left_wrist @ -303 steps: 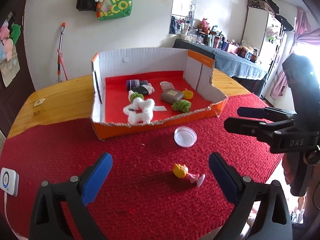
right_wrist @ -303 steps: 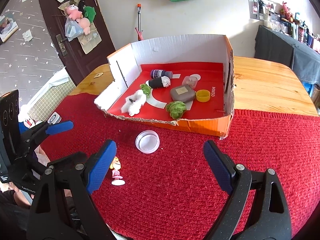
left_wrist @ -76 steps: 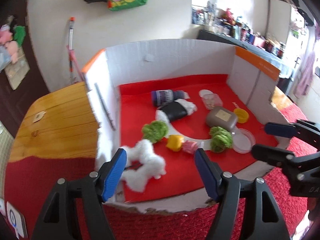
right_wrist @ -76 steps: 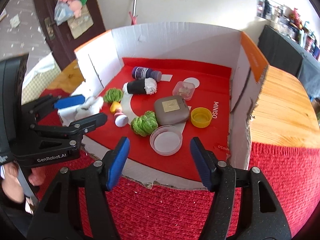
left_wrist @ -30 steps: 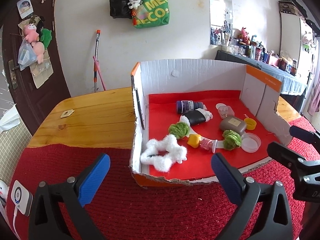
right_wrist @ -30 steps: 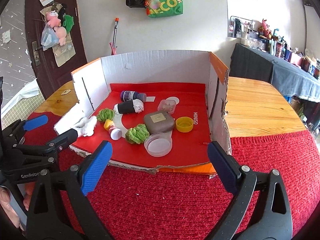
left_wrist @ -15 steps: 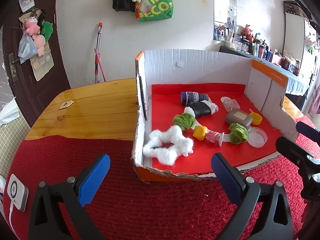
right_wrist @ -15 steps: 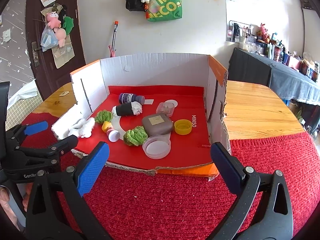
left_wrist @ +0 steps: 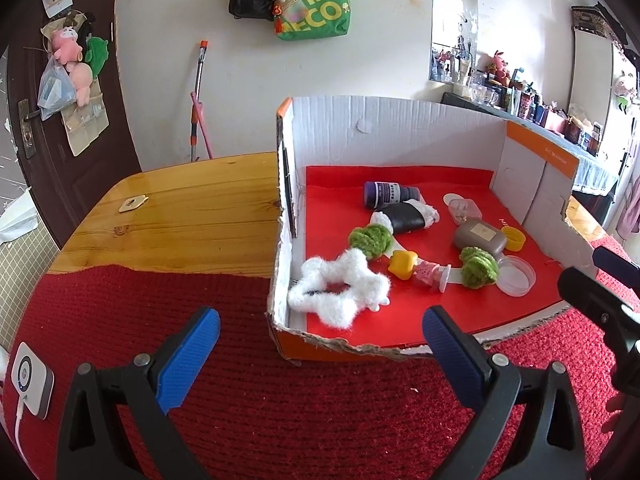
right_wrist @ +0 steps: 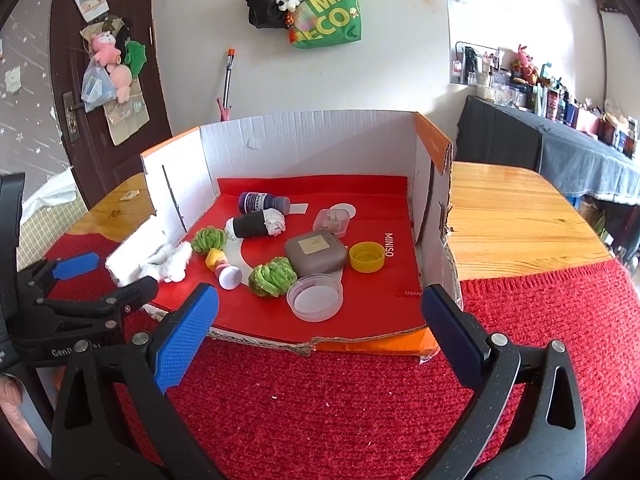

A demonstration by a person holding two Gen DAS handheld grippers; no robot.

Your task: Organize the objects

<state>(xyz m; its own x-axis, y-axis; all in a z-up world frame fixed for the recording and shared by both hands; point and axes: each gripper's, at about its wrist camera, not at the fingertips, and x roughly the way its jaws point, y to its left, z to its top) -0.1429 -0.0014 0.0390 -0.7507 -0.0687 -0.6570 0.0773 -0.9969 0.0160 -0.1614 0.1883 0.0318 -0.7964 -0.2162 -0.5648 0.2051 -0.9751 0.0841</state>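
Both clamps hang spread wide and empty over a knitted red cloth — the left gripper and right gripper each short of the torn front edge of a corrugated cardboard box. Inside, on its smooth red floor, lie a fluffy white scrunchie, two woolly green pom-poms, a toy figure on its side, a rounded grey case, a yellow cap and a clear round lid — all beyond the blue pads.
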